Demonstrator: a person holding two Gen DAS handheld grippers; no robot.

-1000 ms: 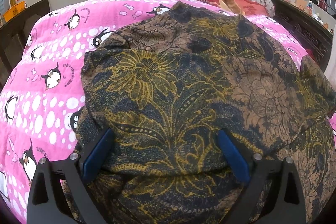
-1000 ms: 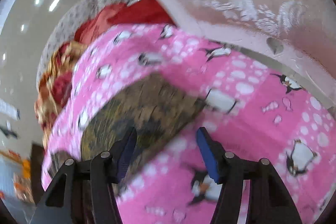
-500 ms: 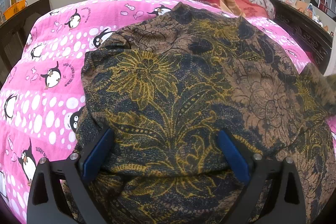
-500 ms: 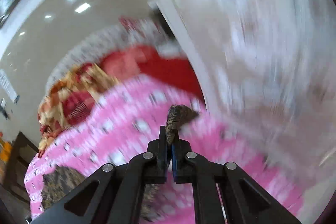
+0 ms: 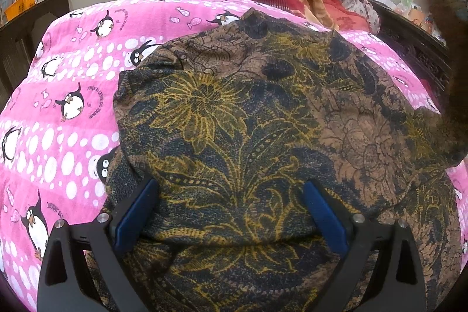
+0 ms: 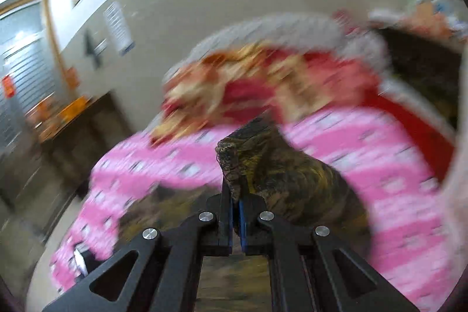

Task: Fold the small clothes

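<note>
Across the bed (image 5: 73, 72), on its pink penguin quilt, a brown and gold flowered garment (image 5: 234, 119) lies spread with one layer already turned over. Its right-hand part rises off the quilt to the right gripper (image 6: 235, 199), whose fingers are pressed together on a pinched corner. Blur hides how much cloth hangs below, I think a sleeve. Left gripper (image 5: 231, 209) holds its fingers spread over the near fold, gripping nothing.
</note>
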